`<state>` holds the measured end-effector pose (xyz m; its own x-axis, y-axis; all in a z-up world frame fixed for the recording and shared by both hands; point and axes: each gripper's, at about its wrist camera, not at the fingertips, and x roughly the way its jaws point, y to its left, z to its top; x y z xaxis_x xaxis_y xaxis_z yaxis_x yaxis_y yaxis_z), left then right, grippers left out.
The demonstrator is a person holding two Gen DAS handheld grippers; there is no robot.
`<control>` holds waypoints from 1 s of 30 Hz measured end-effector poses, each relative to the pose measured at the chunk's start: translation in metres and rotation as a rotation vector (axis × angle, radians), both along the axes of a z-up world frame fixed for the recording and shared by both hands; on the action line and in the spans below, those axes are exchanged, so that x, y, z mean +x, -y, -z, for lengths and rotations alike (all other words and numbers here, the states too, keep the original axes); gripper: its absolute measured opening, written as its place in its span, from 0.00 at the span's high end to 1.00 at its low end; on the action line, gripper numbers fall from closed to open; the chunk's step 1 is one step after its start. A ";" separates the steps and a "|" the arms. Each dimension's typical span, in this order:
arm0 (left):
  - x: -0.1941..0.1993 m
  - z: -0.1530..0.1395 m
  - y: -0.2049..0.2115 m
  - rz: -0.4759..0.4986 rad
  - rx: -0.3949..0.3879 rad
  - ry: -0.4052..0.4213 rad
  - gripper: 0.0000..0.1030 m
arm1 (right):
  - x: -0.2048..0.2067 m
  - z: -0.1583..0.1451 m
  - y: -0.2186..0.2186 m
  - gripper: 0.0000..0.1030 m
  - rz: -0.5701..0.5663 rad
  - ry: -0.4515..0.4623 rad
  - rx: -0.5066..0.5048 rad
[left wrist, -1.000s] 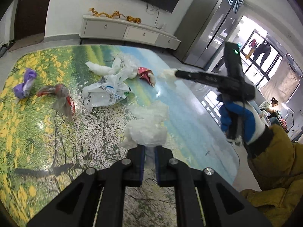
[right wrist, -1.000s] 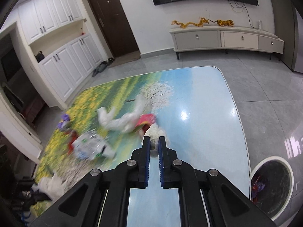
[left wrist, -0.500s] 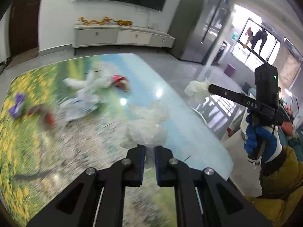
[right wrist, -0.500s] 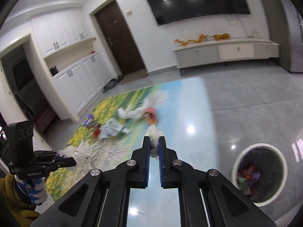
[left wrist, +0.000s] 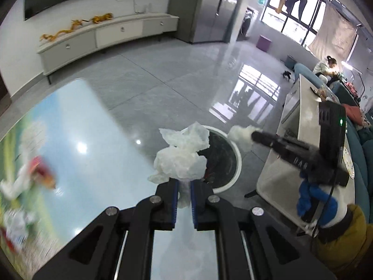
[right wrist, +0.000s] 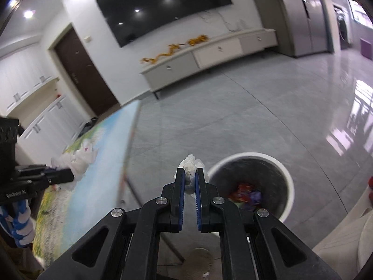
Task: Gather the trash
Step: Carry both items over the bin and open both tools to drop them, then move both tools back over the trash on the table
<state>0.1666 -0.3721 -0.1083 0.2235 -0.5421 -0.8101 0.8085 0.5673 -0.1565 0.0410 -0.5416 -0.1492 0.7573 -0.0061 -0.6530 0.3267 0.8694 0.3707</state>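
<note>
Room bright. Daylight enters through the far right window (left wrist: 300,18) and throws white glare on the grey floor tiles (left wrist: 251,93). Ceiling spots reflect in the television (right wrist: 163,11). Table (left wrist: 77,149) and its litter smeared by motion blur at left. Fisheye bends walls; corners vignette black.

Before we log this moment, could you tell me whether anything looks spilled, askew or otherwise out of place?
Only the leftover litter: crumpled white bags and a red wrapper lie loose on the table. The left gripper and right gripper each pinch a white wad near the bin; nothing is spilled on the floor.
</note>
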 end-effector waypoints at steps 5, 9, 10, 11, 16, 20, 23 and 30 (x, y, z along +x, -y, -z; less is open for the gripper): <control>0.016 0.020 0.059 0.031 0.001 -0.041 0.90 | 0.019 0.024 0.030 0.88 0.044 -0.046 0.031; 0.031 0.036 0.090 0.032 -0.036 -0.131 0.69 | 0.033 0.045 0.049 0.73 0.070 -0.093 0.046; 0.033 0.037 0.093 0.023 -0.044 -0.135 0.49 | 0.033 0.049 0.052 0.65 0.076 -0.105 0.046; 0.034 0.037 0.094 0.015 -0.051 -0.131 0.43 | 0.035 0.054 0.055 0.63 0.085 -0.120 0.043; 0.030 0.033 0.090 0.020 -0.071 -0.119 0.42 | 0.024 0.063 0.061 0.63 0.113 -0.139 0.051; 0.019 0.022 0.071 0.001 -0.067 -0.060 0.42 | 0.012 0.052 0.054 0.63 0.128 -0.118 0.049; 0.014 0.008 0.057 -0.016 -0.081 -0.012 0.42 | 0.005 0.035 0.045 0.63 0.125 -0.090 0.027; -0.016 -0.040 0.002 -0.048 -0.151 0.156 0.43 | -0.019 -0.030 0.009 0.63 0.100 0.010 -0.066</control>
